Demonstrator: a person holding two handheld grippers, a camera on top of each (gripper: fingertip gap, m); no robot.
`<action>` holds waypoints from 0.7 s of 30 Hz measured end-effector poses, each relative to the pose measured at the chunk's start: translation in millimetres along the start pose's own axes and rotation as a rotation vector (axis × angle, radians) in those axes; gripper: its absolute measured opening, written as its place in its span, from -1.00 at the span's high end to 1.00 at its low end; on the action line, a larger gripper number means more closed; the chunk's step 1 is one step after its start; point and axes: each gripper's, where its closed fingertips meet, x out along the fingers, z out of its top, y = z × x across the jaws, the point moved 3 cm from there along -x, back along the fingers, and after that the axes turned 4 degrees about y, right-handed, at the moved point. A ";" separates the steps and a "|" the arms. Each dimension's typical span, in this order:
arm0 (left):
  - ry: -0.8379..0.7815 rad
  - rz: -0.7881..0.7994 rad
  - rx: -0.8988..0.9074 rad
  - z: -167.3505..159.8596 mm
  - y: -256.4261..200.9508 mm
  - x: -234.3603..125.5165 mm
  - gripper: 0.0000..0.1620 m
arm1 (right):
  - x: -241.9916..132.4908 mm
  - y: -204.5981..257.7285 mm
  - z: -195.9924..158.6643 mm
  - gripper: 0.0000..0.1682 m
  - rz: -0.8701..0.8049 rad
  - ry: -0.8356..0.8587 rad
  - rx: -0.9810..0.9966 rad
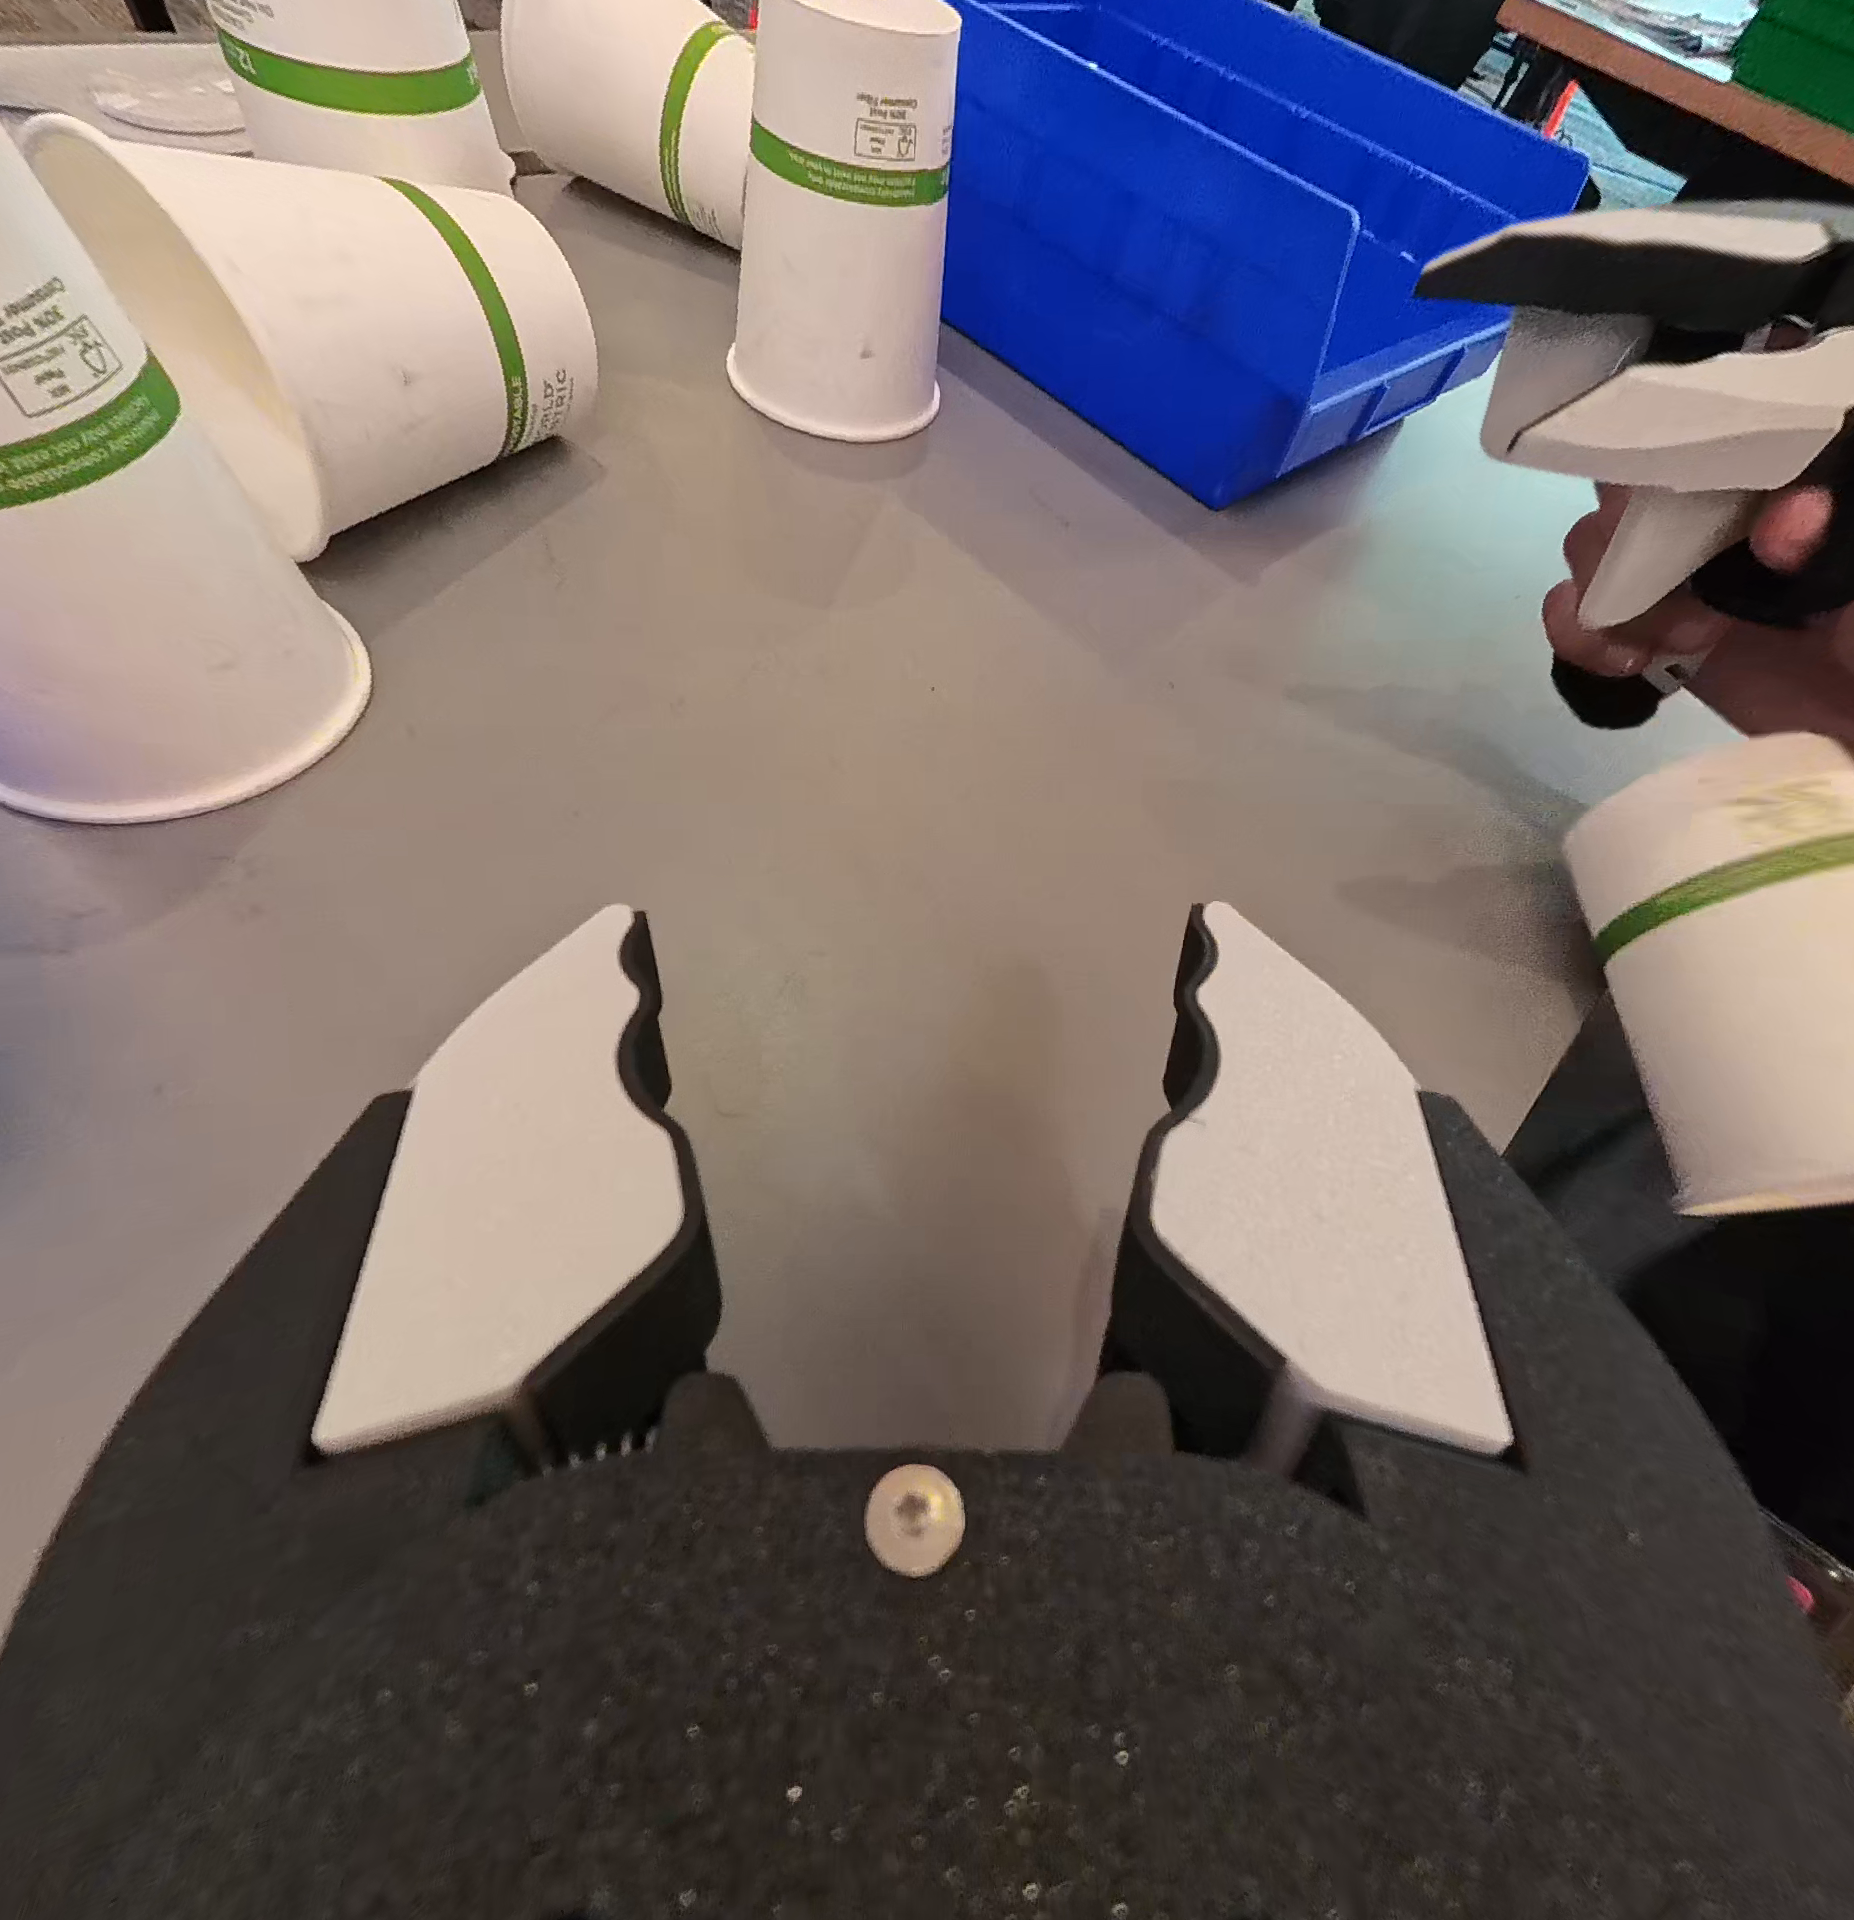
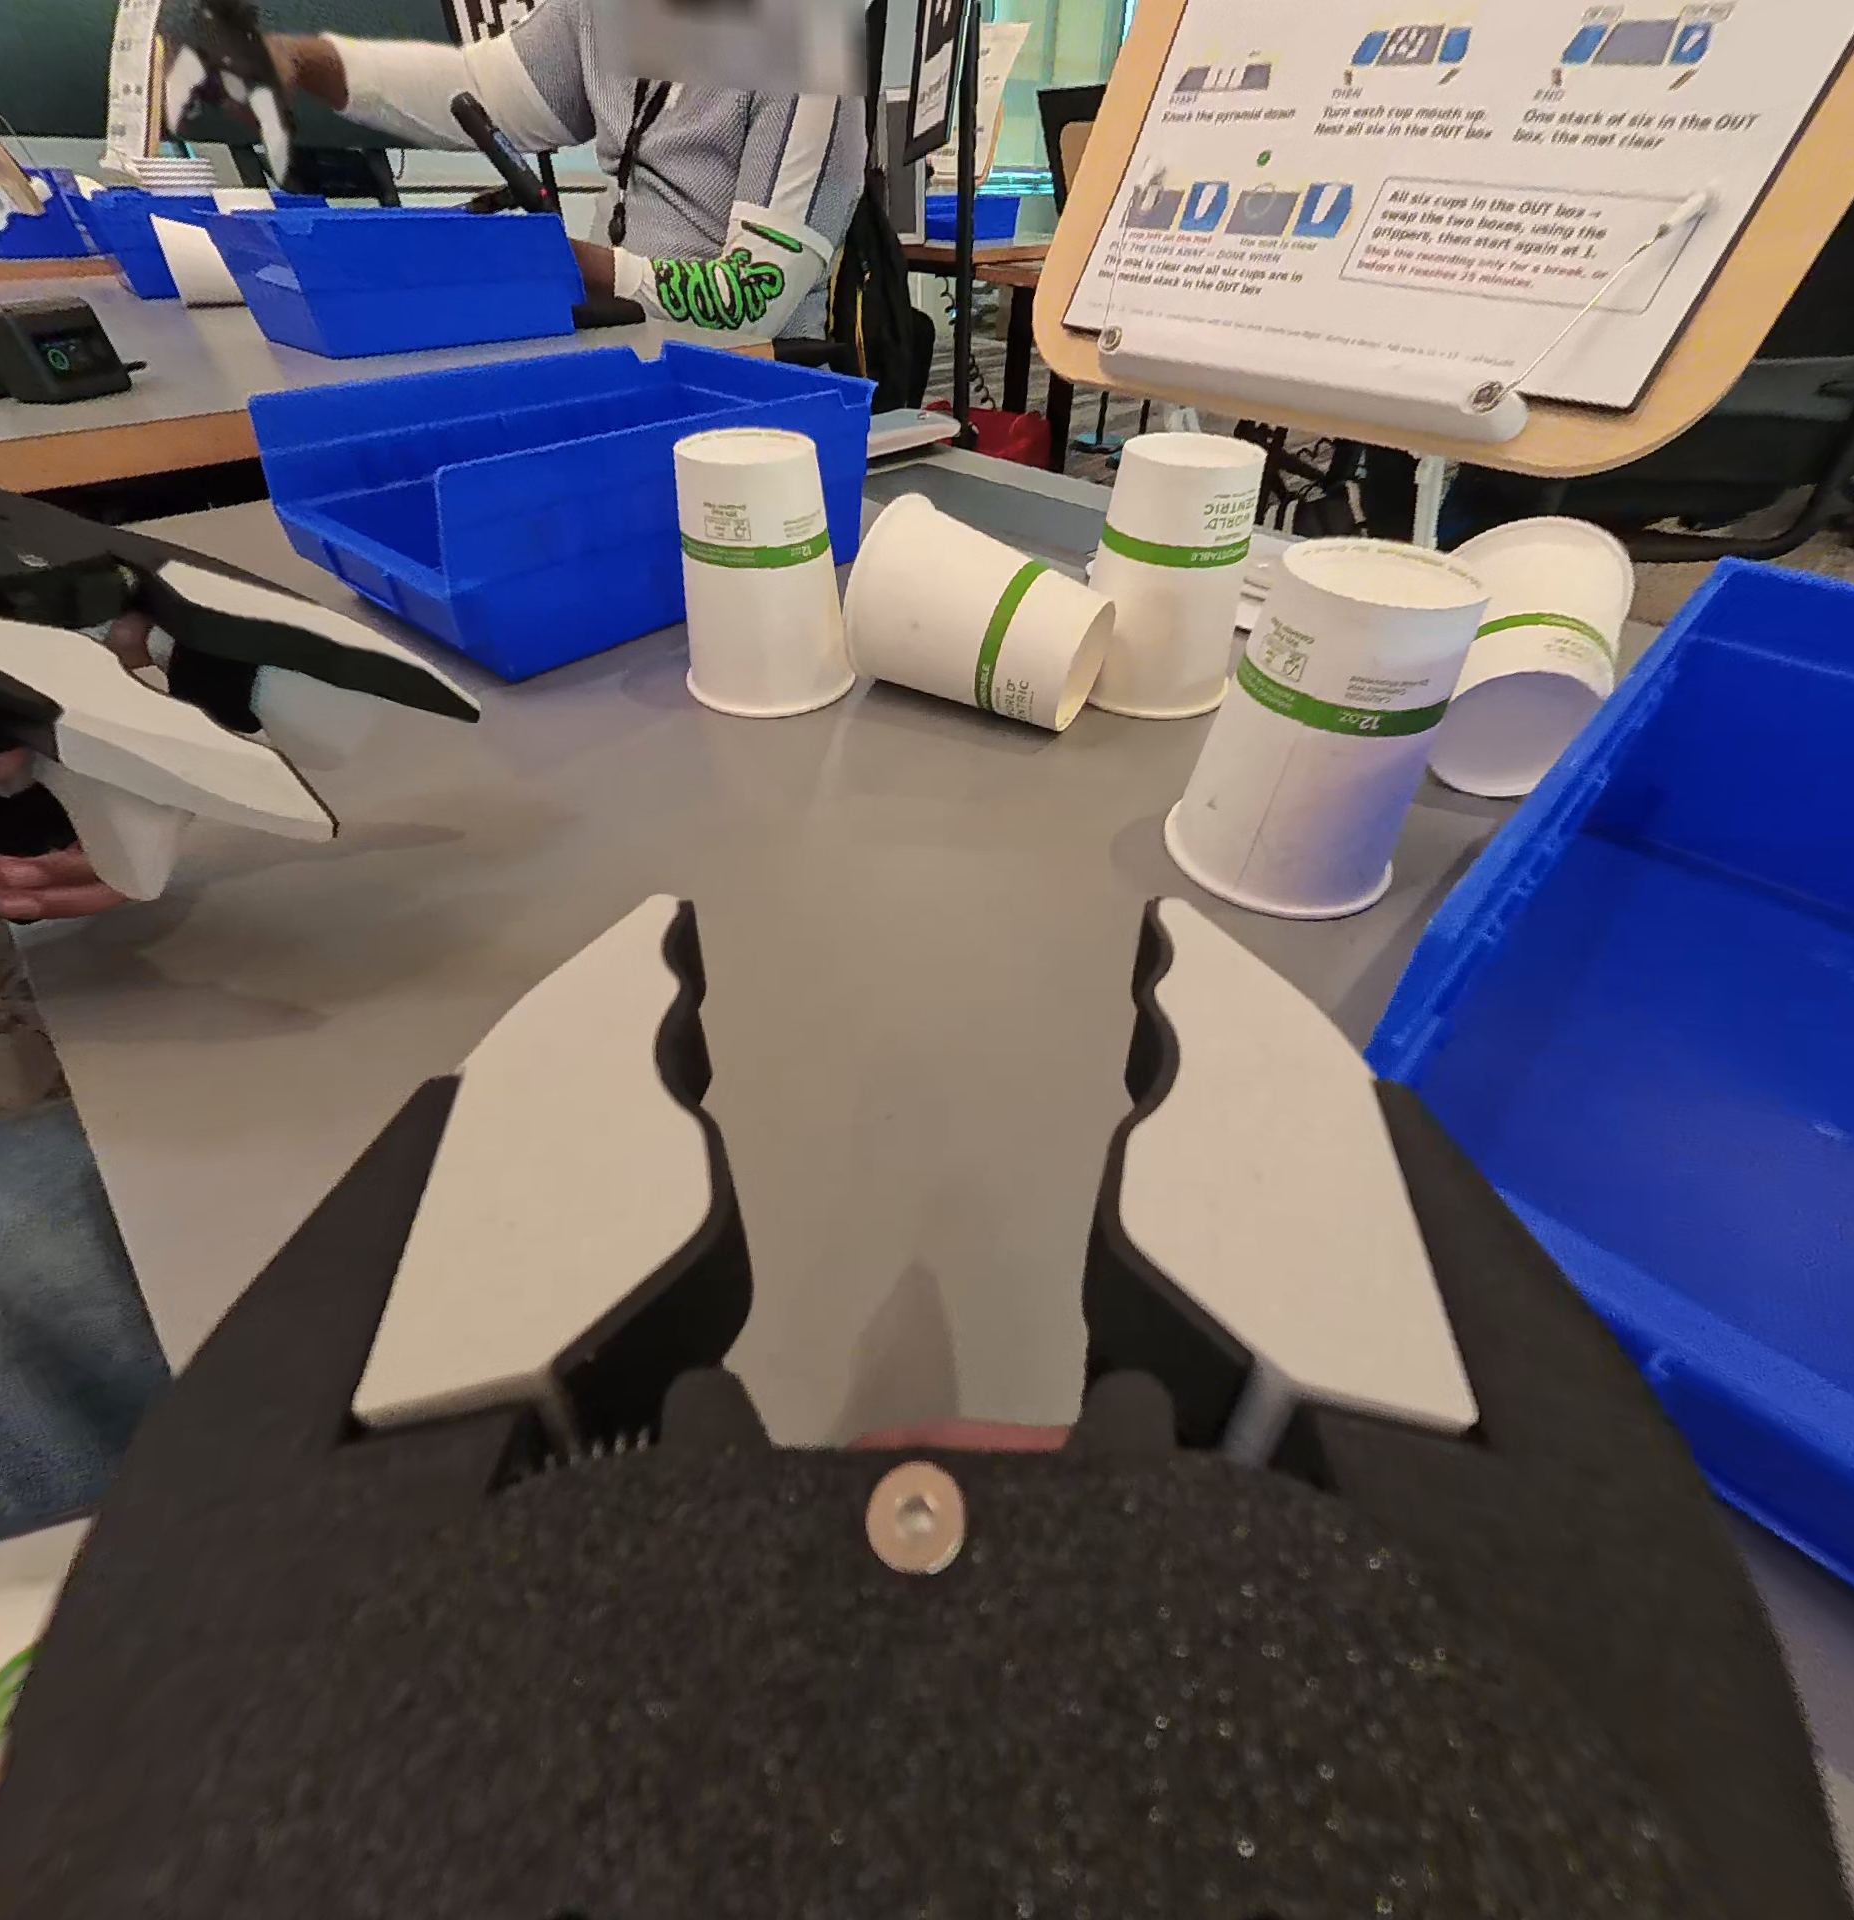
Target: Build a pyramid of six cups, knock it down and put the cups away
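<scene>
White paper cups with green bands are scattered on the grey table (image 1: 902, 675). In the right wrist view, one cup (image 2: 757, 571) stands upside down, a second (image 2: 975, 613) lies on its side, a third (image 2: 1172, 571) and a nearer one (image 2: 1328, 727) stand upside down, and another (image 2: 1546, 644) lies behind. My right gripper (image 2: 918, 925) is open and empty, short of them. My left gripper (image 1: 918, 935) is open and empty over bare table, with an upside-down cup (image 1: 123, 520) and a lying cup (image 1: 331, 322) to its left. A further cup (image 1: 1754, 977) sits at the right edge.
A blue bin (image 1: 1214, 239) stands behind the cups, and a second blue bin (image 2: 1681, 987) lies close on the right. The right gripper (image 1: 1458, 364) shows in the left wrist view, the left gripper (image 2: 403, 774) in the right. An instruction board (image 2: 1474, 208) and a person stand behind.
</scene>
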 end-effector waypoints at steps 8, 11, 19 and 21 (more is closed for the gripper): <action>0.011 -0.005 0.008 -1.4 -3.6 1.5 -0.16 | 0.6 -1.8 -3.3 0.08 -0.023 0.012 -0.035; 0.013 -0.010 0.004 -2.1 -4.3 1.4 -0.16 | 0.3 0.0 -3.1 0.08 -0.022 0.010 -0.042; 0.007 -0.007 0.012 -0.4 -4.0 0.0 -0.16 | 1.9 1.0 -4.7 0.08 -0.013 0.017 -0.047; 0.009 -0.008 0.013 -0.3 -4.0 0.2 -0.16 | 2.3 1.8 -5.5 0.08 -0.007 0.020 -0.045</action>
